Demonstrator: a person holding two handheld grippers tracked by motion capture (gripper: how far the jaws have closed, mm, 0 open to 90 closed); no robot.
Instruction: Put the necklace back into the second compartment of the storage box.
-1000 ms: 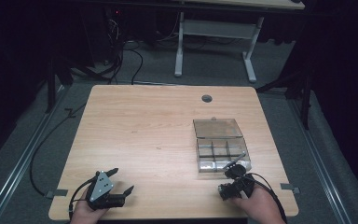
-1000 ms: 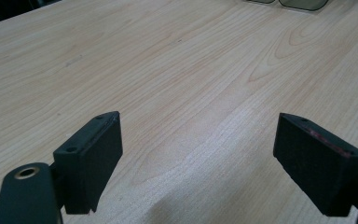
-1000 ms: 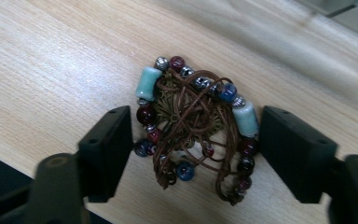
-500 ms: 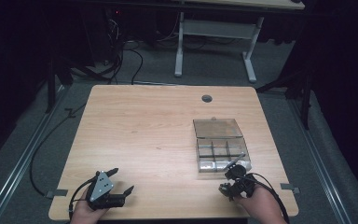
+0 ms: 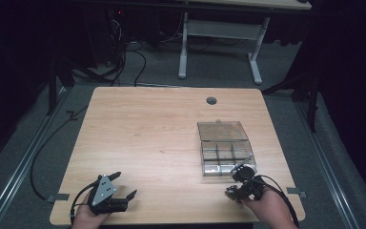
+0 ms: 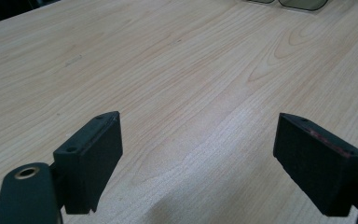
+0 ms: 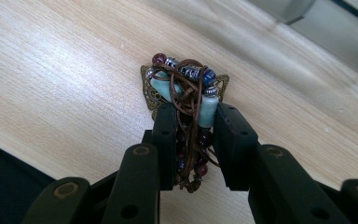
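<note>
— Since a second earlier, only the right gripper (image 5: 237, 183) had shifted: it had swung a little and its jaws pointed off toward the left front of the table (image 5: 143, 138), just in front of the clear box (image 5: 225, 148). The left gripper (image 5: 123, 185) lay where it had been, near the front left corner.

— How many things did you count?

— Two grippers, one in each hand, one table, one clear plastic box and one bundle of beads. The left hand (image 5: 83, 218) and the right hand (image 5: 269, 210) came in from the near edge.

— What was in the box?

— It stood on the right half of the table with its lid laid open behind it. I could see dividers making several small compartments, perhaps six, but from where I stood I could not tell whether anything lay in them.

— And the beads?

— A beaded bracelet (image 7: 186, 91), brown cord wound about turquoise, blue and dark red beads with a filigree metal piece, was pinched between the right gripper's (image 7: 192, 135) jaws, above the wood and close to the box's front edge.

— The left one?

— Its jaws stood wide apart with nothing between them, only bare table (image 6: 177, 70) ahead of the left gripper (image 6: 198, 158).
</note>
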